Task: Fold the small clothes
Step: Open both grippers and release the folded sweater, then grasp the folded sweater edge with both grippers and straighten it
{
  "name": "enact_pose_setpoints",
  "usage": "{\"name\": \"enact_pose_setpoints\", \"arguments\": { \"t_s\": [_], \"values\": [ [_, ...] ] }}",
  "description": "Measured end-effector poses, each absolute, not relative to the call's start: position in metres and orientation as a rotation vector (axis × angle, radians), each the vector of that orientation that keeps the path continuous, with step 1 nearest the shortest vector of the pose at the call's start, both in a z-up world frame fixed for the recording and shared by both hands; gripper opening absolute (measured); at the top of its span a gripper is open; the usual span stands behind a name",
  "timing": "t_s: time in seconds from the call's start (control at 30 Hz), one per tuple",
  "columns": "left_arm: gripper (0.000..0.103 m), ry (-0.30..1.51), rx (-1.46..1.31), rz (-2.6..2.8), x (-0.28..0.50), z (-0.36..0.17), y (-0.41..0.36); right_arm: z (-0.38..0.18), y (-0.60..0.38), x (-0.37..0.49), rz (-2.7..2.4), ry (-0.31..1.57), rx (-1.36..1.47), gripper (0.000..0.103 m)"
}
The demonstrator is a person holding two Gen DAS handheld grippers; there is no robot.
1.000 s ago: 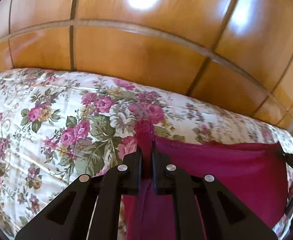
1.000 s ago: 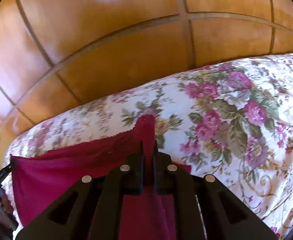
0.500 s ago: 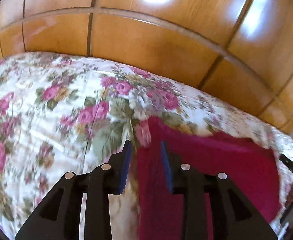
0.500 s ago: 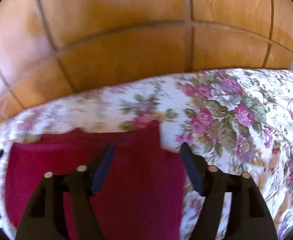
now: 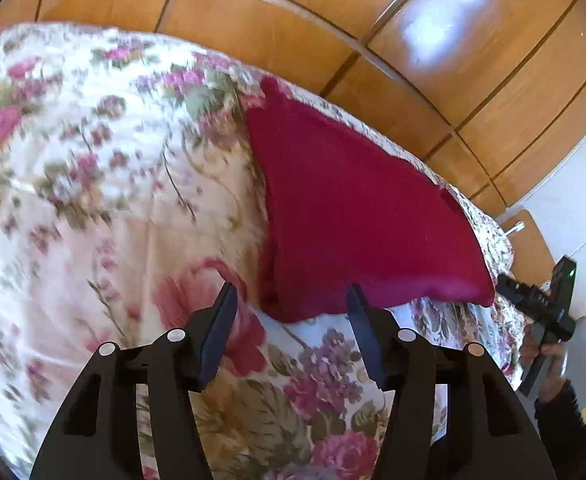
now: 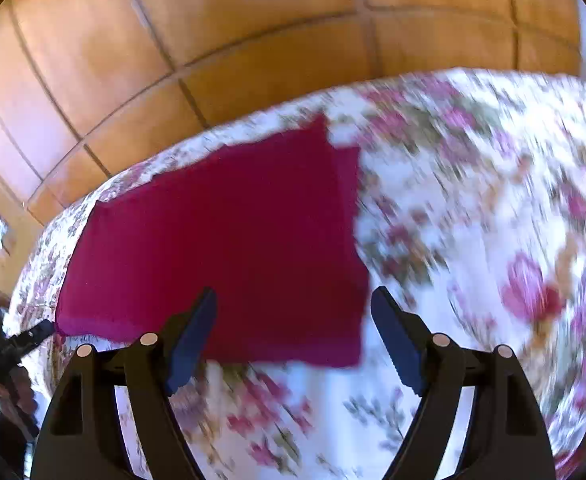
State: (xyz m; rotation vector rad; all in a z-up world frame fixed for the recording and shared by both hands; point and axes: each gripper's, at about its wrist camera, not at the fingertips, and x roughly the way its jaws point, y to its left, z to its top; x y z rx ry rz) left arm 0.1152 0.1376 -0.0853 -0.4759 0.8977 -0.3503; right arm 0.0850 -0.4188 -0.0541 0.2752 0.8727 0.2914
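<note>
A dark red garment (image 5: 357,216) lies folded flat on the flowered bedspread (image 5: 93,184). My left gripper (image 5: 291,300) is open and empty, hovering just short of the garment's near left corner. In the right wrist view the same garment (image 6: 229,240) lies flat, with a second layer showing along its right edge. My right gripper (image 6: 293,304) is open and empty over its near right edge. The right gripper also shows at the left wrist view's right border (image 5: 541,308).
Glossy wooden wardrobe panels (image 5: 333,28) rise right behind the bed's far edge. The flowered bedspread (image 6: 473,240) spreads wide to both sides of the garment. A wooden piece of furniture (image 5: 529,244) stands past the bed's right corner.
Both grippers let go of the garment's far corners, opened wide and pulled back toward me. The garment now lies flat on the bed, released.
</note>
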Motion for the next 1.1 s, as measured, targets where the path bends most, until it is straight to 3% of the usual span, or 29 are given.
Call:
{"name": "enact_pose_setpoints", "arguments": {
  "t_s": [0.07,0.1,0.17,0.2,0.23,0.4,0.47,0.57,0.67,0.7,0.73,0.77,0.93,1.03,1.1],
  "values": [
    [0.055,0.899,-0.487,-0.345,0.121,-0.091,0.134,-0.07,-0.426,0.086,0.281,0.919,0.298,0.072],
    [0.046,0.904,-0.487,-0.341,0.125,-0.093,0.133,-0.076,-0.428,0.087,0.274,0.933,0.309,0.067],
    [0.026,0.916,-0.464,-0.349,0.128,-0.093,0.127,-0.085,-0.431,0.09,0.3,0.952,0.363,0.037],
    [0.012,0.914,-0.432,-0.341,0.129,-0.089,0.124,-0.086,-0.432,0.091,0.316,0.955,0.384,0.029],
    [0.012,0.907,-0.358,-0.332,0.13,-0.081,0.12,-0.083,-0.43,0.092,0.304,0.95,0.363,0.016],
    [0.007,0.87,-0.142,-0.352,0.124,-0.053,0.117,-0.051,-0.432,0.081,0.319,0.895,0.273,0.011],
    [0.007,0.901,-0.07,-0.344,0.121,-0.065,0.113,-0.056,-0.433,0.082,0.301,0.922,0.23,0.01],
    [0.007,0.962,-0.038,-0.307,0.123,-0.094,0.107,-0.085,-0.429,0.091,0.26,0.991,0.2,0.011],
    [0.012,0.933,-0.169,-0.284,0.118,-0.082,0.121,-0.087,-0.425,0.092,0.245,0.977,0.199,0.016],
    [0.014,0.905,-0.218,-0.267,0.115,-0.074,0.128,-0.085,-0.425,0.091,0.245,0.978,0.192,0.022],
    [0.014,0.887,-0.246,-0.258,0.113,-0.069,0.131,-0.082,-0.425,0.09,0.239,0.978,0.176,0.043],
    [0.014,0.861,-0.277,-0.255,0.11,-0.062,0.135,-0.078,-0.426,0.088,0.216,0.971,0.163,0.057],
    [0.014,0.778,-0.309,-0.324,0.107,-0.039,0.114,-0.037,-0.427,0.074,0.21,0.834,0.177,0.058],
    [0.014,0.796,-0.271,-0.381,0.116,-0.045,0.076,-0.025,-0.399,0.074,0.273,0.795,0.165,0.067],
    [0.014,0.813,-0.219,-0.408,0.121,-0.053,0.045,-0.026,-0.379,0.076,0.293,0.789,0.128,0.067]
  ]
}}
